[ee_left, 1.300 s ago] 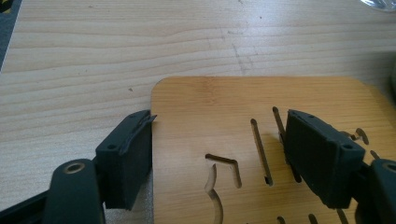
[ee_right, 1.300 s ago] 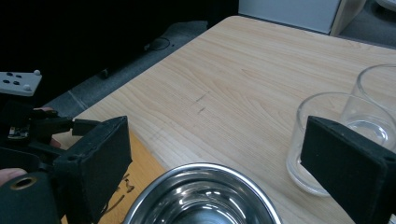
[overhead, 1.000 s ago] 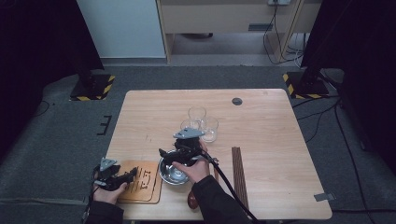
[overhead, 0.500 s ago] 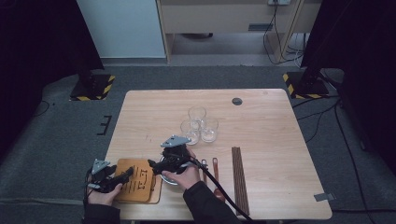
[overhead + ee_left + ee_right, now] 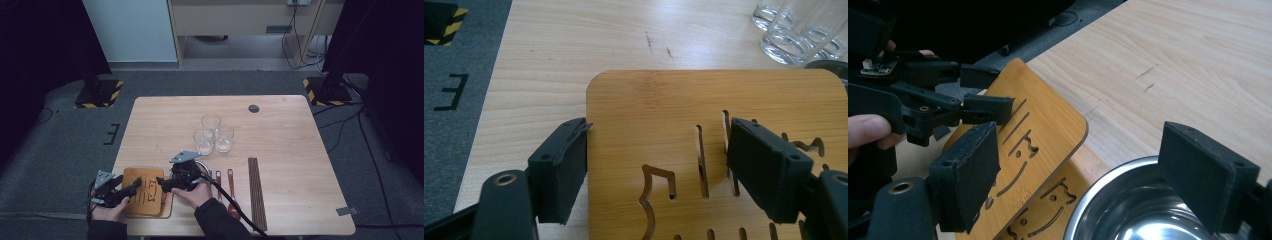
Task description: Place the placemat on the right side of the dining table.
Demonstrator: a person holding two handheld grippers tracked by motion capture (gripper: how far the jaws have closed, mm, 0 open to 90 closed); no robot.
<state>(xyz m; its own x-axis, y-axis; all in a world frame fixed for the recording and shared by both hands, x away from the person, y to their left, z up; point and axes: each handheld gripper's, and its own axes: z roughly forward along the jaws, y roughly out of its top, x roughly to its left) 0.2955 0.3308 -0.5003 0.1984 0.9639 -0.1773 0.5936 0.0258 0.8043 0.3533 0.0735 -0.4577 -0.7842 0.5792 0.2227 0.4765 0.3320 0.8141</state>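
Note:
A slotted bamboo board lies at the table's front left on a second board like it. My left gripper is shut on the upper board at its near left corner. One jaw is against the board's edge and the other is over its slots. In the right gripper view this board sits tilted above the lower one. My right gripper is open, and its jaws have just been closing a little. They straddle the left rim of a steel bowl without touching it.
Three empty glasses stand together mid-table, behind the bowl. Two wooden spoons and a bundle of dark chopsticks lie to the right of the bowl. The table's left edge is close to the boards.
My right gripper has moved left and nearer, from above the bowl to the boards' right edge. The left hand has stayed in place.

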